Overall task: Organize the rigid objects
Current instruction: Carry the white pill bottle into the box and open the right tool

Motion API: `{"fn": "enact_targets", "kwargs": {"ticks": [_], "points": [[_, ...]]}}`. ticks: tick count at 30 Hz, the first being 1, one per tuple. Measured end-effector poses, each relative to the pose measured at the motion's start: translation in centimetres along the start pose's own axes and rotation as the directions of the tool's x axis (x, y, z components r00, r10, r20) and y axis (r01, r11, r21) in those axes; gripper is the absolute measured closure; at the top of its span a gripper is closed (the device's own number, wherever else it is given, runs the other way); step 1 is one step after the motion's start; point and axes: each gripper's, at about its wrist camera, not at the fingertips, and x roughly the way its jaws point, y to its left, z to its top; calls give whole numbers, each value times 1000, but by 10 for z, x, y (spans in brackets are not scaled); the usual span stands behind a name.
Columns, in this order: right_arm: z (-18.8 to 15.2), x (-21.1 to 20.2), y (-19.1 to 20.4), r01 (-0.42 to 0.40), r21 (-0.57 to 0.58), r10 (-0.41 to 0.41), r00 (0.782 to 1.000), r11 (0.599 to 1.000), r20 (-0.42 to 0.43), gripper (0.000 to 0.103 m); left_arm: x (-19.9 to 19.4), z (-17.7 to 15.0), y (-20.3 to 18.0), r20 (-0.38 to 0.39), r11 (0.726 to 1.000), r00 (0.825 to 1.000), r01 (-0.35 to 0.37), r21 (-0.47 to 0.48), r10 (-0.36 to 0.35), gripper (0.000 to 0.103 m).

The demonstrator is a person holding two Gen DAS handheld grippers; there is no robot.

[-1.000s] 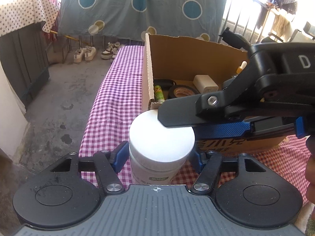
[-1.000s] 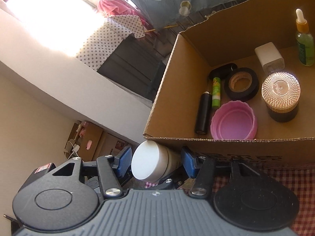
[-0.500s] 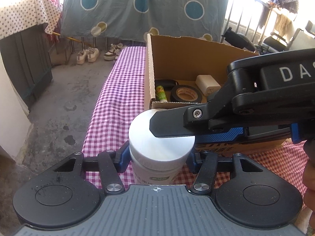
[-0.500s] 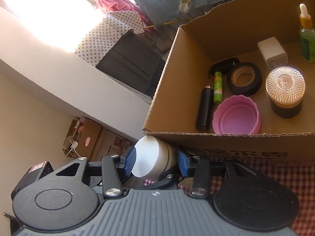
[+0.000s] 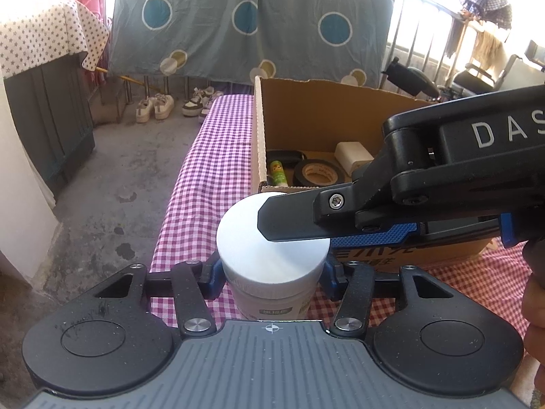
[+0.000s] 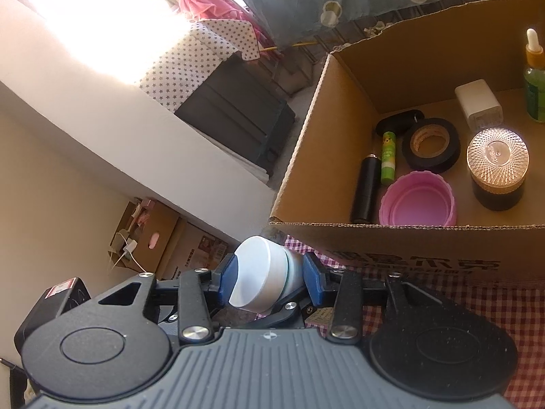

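White plastic jar with a flat white lid [image 5: 272,248] — not yet in the open brown cardboard box [image 6: 306,156]; it stands on the purple-and-white checked tablecloth [image 5: 211,170], just beside the box's near left corner.

Already boxed, upper right of the right wrist view: roll of black tape [image 6: 431,145], green glue stick [image 6: 387,156], black cylinder [image 6: 367,191], pink ribbed lid [image 6: 418,201], dark jar with faceted clear lid [image 6: 498,167], white block [image 6: 478,102], green dropper bottle [image 6: 534,78]. So sorting looks well along; at least this jar is left.

Left gripper [image 5: 272,274]: blue pads on either side of the jar body below the lid, clamped on it — low centre of the left wrist view.

Right gripper [image 6: 269,277]: clenched on the lid from the side, crossing the left view from the right edge. Two-handed hold suggests unscrewing the lid, or a lift into the box.
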Motion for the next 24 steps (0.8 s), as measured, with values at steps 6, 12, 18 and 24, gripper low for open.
{"fn": "enact_targets", "kwargs": {"ticks": [6,12,18,24], "points": [[-5,-14,11,-13,-22,13,1000,1000,20,58,-15,1,-4,29,1000,1000,-7,11,7,50],[-11,-31,23,-31,-47,34,998,998,47,58,-32,3,-9,66,1000,998,-17,26,15,50],[-15,-52,34,-51,-74,57,995,996,83,58,-48,6,-17,108,998,994,-29,47,24,50],[-16,-76,41,-64,-101,77,988,993,133,58,-62,15,-30,151,997,988,-25,76,13,50]]}}
